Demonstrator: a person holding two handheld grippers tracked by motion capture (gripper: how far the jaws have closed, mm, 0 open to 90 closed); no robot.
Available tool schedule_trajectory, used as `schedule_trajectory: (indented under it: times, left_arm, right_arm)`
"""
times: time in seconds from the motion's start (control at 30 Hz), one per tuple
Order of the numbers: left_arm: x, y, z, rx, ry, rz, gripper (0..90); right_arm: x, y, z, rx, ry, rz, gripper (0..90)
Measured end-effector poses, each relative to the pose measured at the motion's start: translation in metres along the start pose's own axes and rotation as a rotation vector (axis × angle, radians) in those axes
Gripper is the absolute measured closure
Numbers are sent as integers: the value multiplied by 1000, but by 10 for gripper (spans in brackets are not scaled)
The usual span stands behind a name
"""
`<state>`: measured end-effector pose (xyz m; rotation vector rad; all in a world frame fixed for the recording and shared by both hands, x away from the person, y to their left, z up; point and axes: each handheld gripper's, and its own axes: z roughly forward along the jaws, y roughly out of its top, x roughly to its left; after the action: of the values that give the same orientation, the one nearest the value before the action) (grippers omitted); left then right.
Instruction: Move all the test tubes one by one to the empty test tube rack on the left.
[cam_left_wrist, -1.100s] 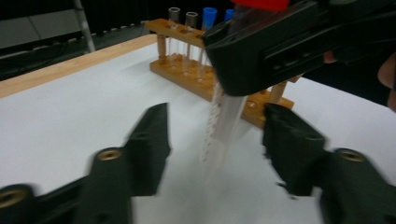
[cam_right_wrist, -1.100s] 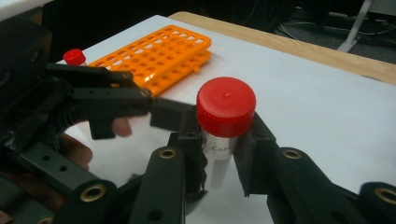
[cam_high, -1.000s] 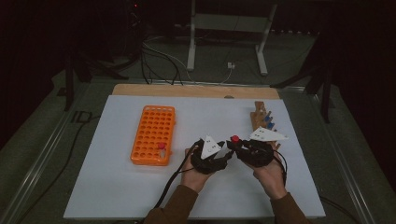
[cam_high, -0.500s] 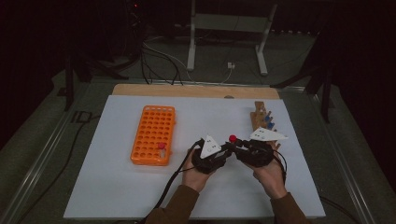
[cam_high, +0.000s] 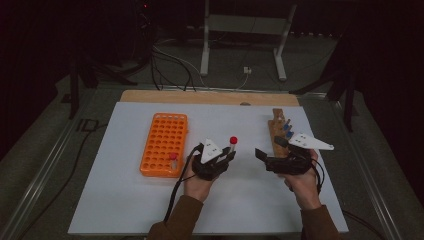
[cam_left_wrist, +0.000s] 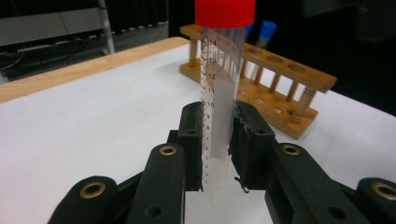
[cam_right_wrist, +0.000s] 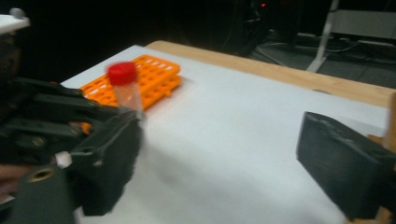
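The left gripper (cam_high: 226, 156) pinches a tube (cam_left_wrist: 219, 112) with a red cap (cam_left_wrist: 225, 11) near the middle of the high view. It holds the tube low and upright, so the cap stays on top. The right gripper (cam_high: 265, 154) is wide open and holds nothing. The orange rack (cam_high: 165, 144) sits just left, with many free holes. The wooden rack (cam_high: 278, 131) stands at the right. White table (cam_high: 125, 200) lies bare between them, so there is room to move.

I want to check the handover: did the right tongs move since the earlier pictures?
Yes. The right tongs pulled back open toward the wooden rack, away from the left tongs, which hold the red-capped tube.
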<state>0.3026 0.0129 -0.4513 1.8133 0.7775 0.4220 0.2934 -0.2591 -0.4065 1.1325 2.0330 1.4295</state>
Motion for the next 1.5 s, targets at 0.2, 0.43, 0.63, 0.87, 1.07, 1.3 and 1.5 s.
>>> schedule_trajectory:
  times: [0.2,0.43,0.63,0.87,1.07,1.3,1.5]
  left_arm:
    - [18,5,-20,-34,32,-16,754]
    - [41,10,-45,-72,92,-30,753]
    - [61,10,-65,-92,155,-39,752]
    - [80,2,-87,-99,216,-67,752]
    - [88,-8,-100,-77,241,-70,752]
    - [98,-22,-114,-52,266,-86,753]
    - [102,-39,-119,-22,262,-114,753]
  right_arm:
    - [-13,-2,-8,-26,-63,36,12]
    - [-25,-6,-17,-45,-99,67,2]
    - [-29,-9,-20,-45,-113,75,2]
    - [-30,-10,-20,-39,-117,75,2]
    - [-31,-10,-23,-49,-124,79,2]
    - [-31,-11,-23,-46,-128,79,2]
    - [-30,-12,-22,-44,-126,74,2]
